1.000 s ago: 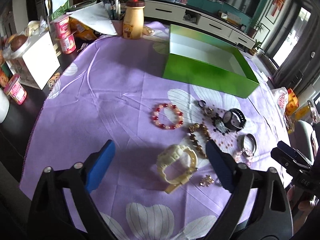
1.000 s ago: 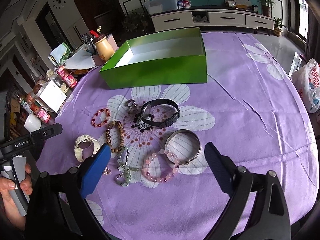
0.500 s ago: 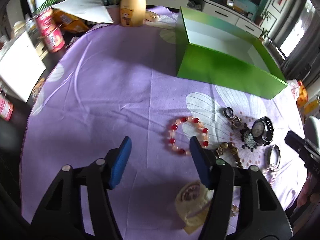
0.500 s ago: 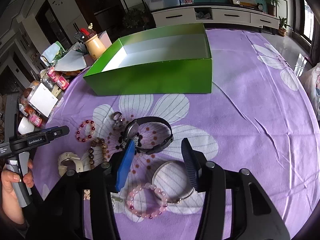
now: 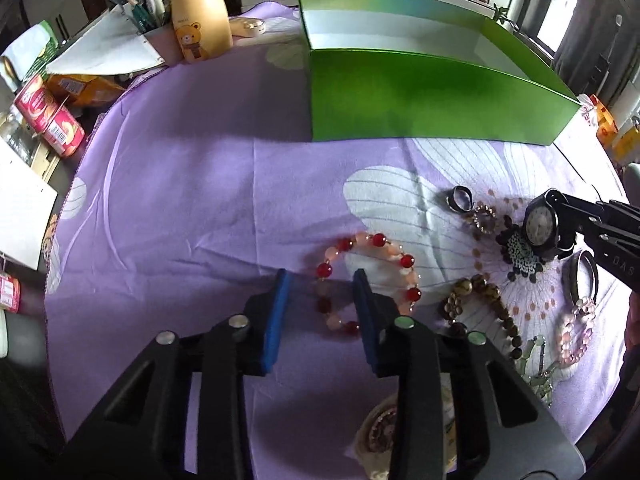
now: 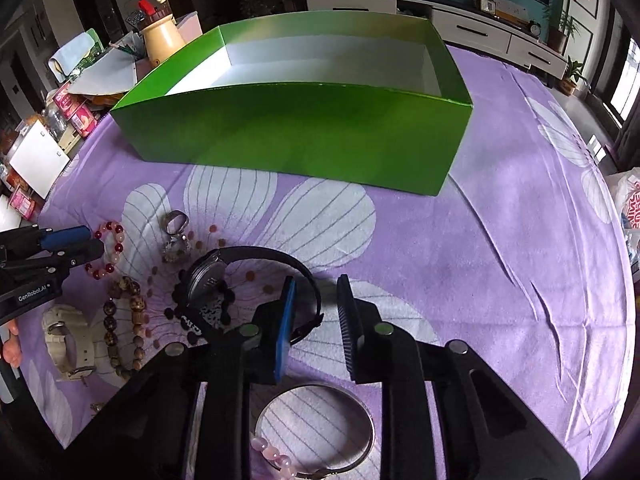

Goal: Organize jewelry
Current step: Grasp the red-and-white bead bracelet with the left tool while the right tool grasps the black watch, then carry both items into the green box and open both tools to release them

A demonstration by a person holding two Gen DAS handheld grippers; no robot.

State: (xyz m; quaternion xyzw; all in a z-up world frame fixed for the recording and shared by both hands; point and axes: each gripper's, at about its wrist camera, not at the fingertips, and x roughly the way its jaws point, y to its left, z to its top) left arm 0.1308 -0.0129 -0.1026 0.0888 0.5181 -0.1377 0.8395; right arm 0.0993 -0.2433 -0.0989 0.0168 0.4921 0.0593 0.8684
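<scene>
An open green box (image 5: 420, 92) (image 6: 296, 136) stands on the purple flowered cloth. My left gripper (image 5: 322, 280) is open, its blue pads straddling the left side of a red-and-pink bead bracelet (image 5: 376, 240) lying on the cloth. My right gripper (image 6: 316, 292) is open, its pads straddling the right part of a black watch's strap (image 6: 272, 254); the watch also shows in the left wrist view (image 5: 540, 228). Nearby lie a silver ring (image 6: 176, 222), a brown bead bracelet (image 6: 132, 304), a cream watch (image 6: 64, 340), a silver bangle (image 6: 316, 432) and a pink bead bracelet (image 5: 572, 332).
A yellow bear jar (image 5: 198, 20), papers (image 5: 104, 52), red cans (image 5: 48, 120) and a white box (image 6: 38, 158) crowd the table's left and far-left edge. A plastic bag (image 6: 632, 208) sits off the right edge. A TV cabinet (image 6: 460, 28) stands behind.
Both grippers moved forward and down toward the cloth and narrowed. The left now straddles the red bead bracelet; the right now straddles the black watch strap.
</scene>
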